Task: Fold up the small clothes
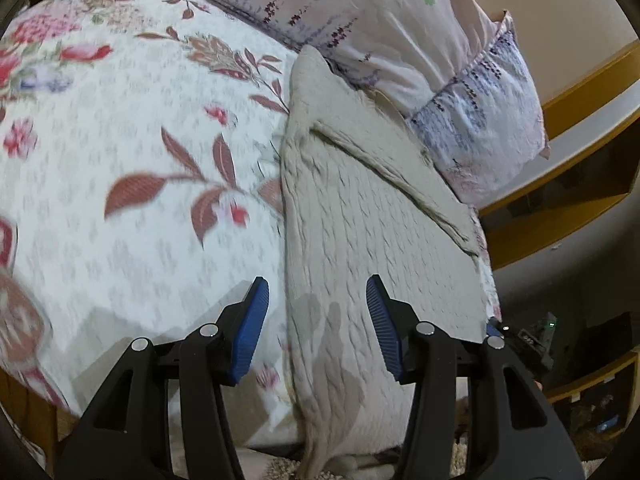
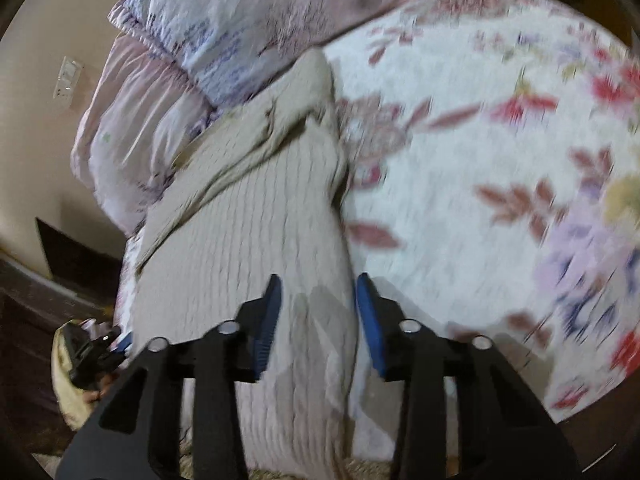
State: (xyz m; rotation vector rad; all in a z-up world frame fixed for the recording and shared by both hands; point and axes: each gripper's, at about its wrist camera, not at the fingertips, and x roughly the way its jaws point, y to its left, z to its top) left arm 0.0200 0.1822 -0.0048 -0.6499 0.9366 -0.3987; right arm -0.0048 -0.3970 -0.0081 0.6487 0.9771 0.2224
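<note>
A beige knitted sweater (image 1: 376, 216) is laid flat along one edge of a bed, on a white bedspread (image 1: 140, 184) printed with red flowers and brown leaves, so that a broad, soft surface is given for folding. Its far end is tucked against two lilac pillows (image 1: 360, 20), and a sleeve or fold is seen lying slantwise across the far part, apparently already turned in; its near end hangs over the bed's edge. The left gripper (image 1: 318, 316) is held above the near part of the sweater with its blue pads (image 1: 252, 332) moderately apart and nothing between them. The right gripper (image 2: 318, 312) is poised over the sweater's near right edge, its jaws narrower, with cloth lying below the gap but not visibly pinched. Both are probably placed there so that the near hem can be caught and folded away toward the pillows.
</note>
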